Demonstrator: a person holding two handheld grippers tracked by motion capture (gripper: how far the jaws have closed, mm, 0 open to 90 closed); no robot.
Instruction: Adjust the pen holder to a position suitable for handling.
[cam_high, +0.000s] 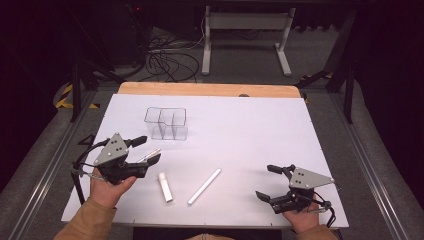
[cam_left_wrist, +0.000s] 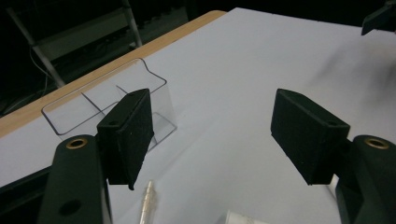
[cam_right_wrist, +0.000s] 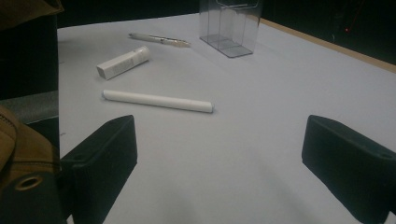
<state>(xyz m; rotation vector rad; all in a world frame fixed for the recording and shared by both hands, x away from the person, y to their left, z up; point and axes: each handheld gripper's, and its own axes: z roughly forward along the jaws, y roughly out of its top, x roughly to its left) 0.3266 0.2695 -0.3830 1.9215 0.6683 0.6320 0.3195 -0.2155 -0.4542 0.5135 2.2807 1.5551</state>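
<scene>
- Silver pen (cam_high: 149, 155) lies on the white table (cam_high: 250, 130), just beside the left gripper (cam_high: 145, 151), at 7 o'clock from the clear organizer (cam_high: 167, 123).
- Left gripper: jaws apart, gripping nothing.
- Right gripper (cam_high: 272, 181): jaws wide, empty.

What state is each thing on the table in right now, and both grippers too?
Clear organizer: upright, compartments empty.
Silver pen: lying flat on the white sheet, below the left gripper's jaws, not gripped.
Short white tube: lying flat, untouched.
Long white stick: lying flat, untouched.
Left gripper: jaws apart, nothing between the pads.
Right gripper: jaws wide open, holding nothing.
</scene>
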